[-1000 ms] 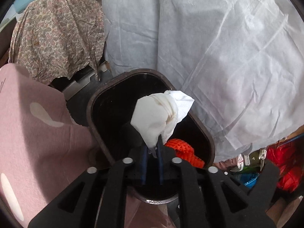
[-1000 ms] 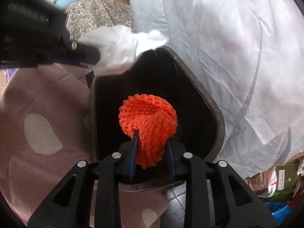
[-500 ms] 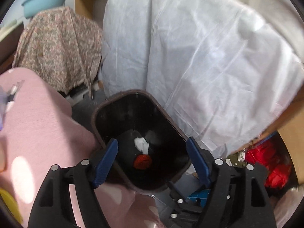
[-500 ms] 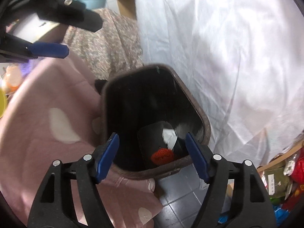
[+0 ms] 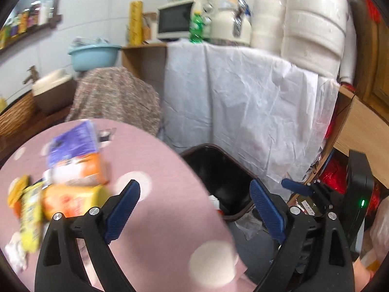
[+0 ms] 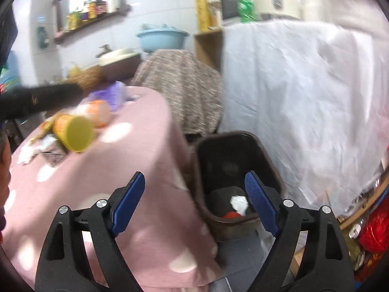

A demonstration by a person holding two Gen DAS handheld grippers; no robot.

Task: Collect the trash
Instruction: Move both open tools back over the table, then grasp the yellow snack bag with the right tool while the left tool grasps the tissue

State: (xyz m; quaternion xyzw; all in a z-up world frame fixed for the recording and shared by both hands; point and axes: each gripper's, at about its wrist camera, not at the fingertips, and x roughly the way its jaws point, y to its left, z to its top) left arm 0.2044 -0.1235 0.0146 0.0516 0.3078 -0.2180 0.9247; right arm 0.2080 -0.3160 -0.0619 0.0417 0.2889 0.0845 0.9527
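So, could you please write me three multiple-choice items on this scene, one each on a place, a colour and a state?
1. Where is the white tissue?
A. on the table
B. in the bin
C. in the left gripper

2. What colour is the tablecloth?
A. green
B. pink with pale spots
C. black

3. How are the right gripper and the left gripper?
A. both open, holding nothing
B. both shut on trash
C. one shut on a cup

Answers:
1 B, it lies at the bottom of the bin beside the red net.
2 B, pink cloth covers the table.
3 A, the blue fingers stand wide apart in both views.
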